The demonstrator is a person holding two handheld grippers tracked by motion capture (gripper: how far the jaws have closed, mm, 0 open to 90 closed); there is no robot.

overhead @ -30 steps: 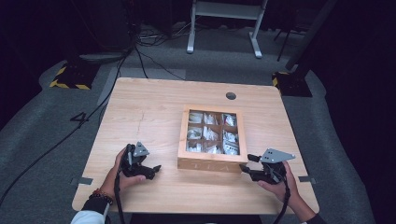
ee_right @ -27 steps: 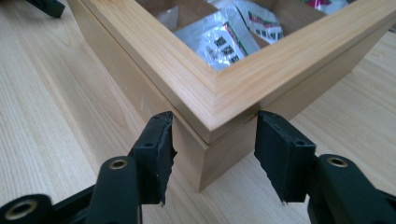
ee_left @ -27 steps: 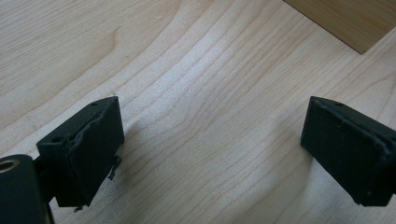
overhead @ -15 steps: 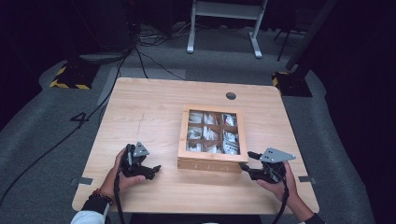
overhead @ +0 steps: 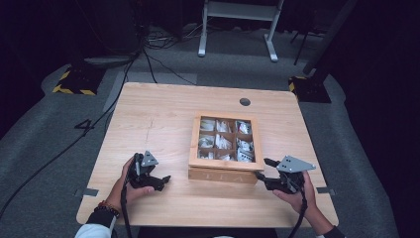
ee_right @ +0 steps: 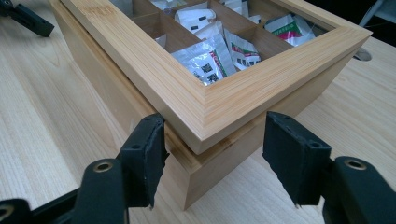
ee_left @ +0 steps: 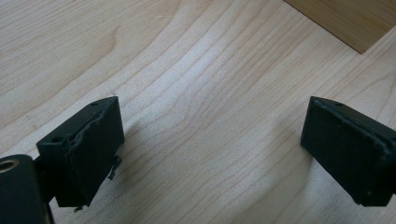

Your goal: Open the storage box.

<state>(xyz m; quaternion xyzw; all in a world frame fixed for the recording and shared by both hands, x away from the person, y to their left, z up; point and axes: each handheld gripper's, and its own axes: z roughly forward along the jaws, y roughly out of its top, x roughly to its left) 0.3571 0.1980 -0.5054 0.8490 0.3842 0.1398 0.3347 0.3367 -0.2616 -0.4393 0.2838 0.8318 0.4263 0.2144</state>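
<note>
I am holding my right claw point(ee_right: 212, 161) open at the near right corner of the wooden box point(overhead: 226, 171), one jaw on each side of that corner, not yet gripping. The box is standing toward the near edge of the table point(overhead: 163, 119), right of its middle. My left claw point(ee_left: 210, 154) is resting open on bare wood beside the box. The box looks stiff and rather heavy, its lid point(ee_right: 224, 100) smooth; I judge the lid's edge is the place to take hold. The packets point(ee_right: 205, 58) inside seem light.
</note>
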